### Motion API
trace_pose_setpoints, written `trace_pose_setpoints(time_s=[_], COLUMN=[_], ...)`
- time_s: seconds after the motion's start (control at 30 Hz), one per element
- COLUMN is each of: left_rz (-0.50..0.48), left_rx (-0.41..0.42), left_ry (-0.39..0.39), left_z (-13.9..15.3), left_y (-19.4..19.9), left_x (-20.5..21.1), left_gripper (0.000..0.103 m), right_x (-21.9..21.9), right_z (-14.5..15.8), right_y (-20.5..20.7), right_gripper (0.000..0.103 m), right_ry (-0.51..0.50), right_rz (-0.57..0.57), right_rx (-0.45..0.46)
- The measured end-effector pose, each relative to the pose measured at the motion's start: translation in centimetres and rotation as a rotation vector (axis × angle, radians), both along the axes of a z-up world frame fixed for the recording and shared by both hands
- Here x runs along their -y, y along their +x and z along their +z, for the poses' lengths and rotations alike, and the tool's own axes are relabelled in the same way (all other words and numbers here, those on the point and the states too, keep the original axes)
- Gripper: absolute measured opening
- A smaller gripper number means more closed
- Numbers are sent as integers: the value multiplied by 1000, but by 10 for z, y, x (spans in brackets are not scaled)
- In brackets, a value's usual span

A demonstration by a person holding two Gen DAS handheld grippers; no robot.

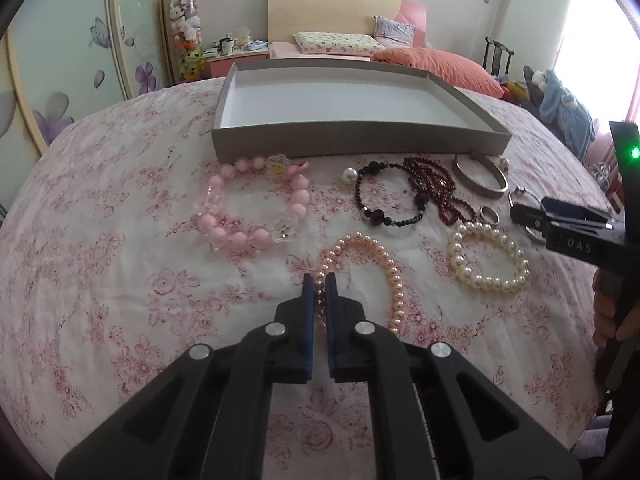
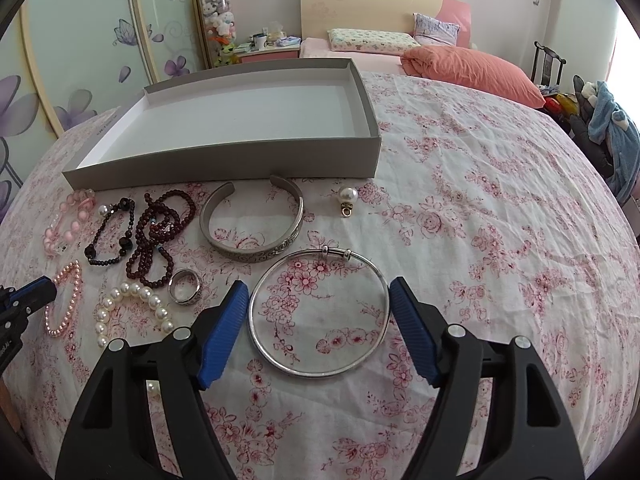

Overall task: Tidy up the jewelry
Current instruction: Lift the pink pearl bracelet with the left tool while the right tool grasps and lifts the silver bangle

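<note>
Pink pearl bracelet pinched, silver bangle straddled, on the floral bedspread.

The strand of small pink pearls [image 1: 370,264] lies on the bedspread [image 1: 120,280], the left gripper [image 1: 319,282] with jaws pressed onto its near beads, probably to lift it into the shallow grey cardboard tray [image 1: 352,136] beyond. The right gripper [image 2: 318,300] has jaws spread either side of the thin silver bangle [image 2: 320,312], nothing held.

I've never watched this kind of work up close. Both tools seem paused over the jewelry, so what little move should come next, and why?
Probably lift the left gripper and carry the pink pearl strand to the box. Its fingers are already closed on the strand, and the box holds nothing yet. The right gripper is open around the thin silver bangle, not gripping it.
</note>
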State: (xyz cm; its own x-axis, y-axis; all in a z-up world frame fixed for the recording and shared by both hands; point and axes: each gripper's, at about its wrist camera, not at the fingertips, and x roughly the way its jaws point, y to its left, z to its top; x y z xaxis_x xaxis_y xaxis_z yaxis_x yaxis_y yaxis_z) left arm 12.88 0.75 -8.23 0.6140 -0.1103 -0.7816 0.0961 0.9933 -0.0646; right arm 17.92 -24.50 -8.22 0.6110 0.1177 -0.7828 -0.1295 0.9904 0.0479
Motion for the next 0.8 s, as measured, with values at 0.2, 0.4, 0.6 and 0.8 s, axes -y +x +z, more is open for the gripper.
trace_pose_setpoints(time_s=[0.2, 0.4, 0.6, 0.8], left_rz=[17, 33, 26, 13], left_rx=[31, 62, 112, 148], left_ry=[-14, -57, -92, -107], left_z=[9, 17, 30, 40], left_y=[-3, -5, -12, -16], left_x=[-11, -18, -19, -13], left_gripper=[6, 6, 6, 6], right_x=[0, 1, -6, -13], right_z=[4, 9, 18, 21], right_y=[-12, -20, -30, -33], right_gripper=[72, 72, 72, 72], right_ry=[15, 30, 50, 66], right_rz=[0, 1, 22, 45], right_rx=[13, 35, 77, 95])
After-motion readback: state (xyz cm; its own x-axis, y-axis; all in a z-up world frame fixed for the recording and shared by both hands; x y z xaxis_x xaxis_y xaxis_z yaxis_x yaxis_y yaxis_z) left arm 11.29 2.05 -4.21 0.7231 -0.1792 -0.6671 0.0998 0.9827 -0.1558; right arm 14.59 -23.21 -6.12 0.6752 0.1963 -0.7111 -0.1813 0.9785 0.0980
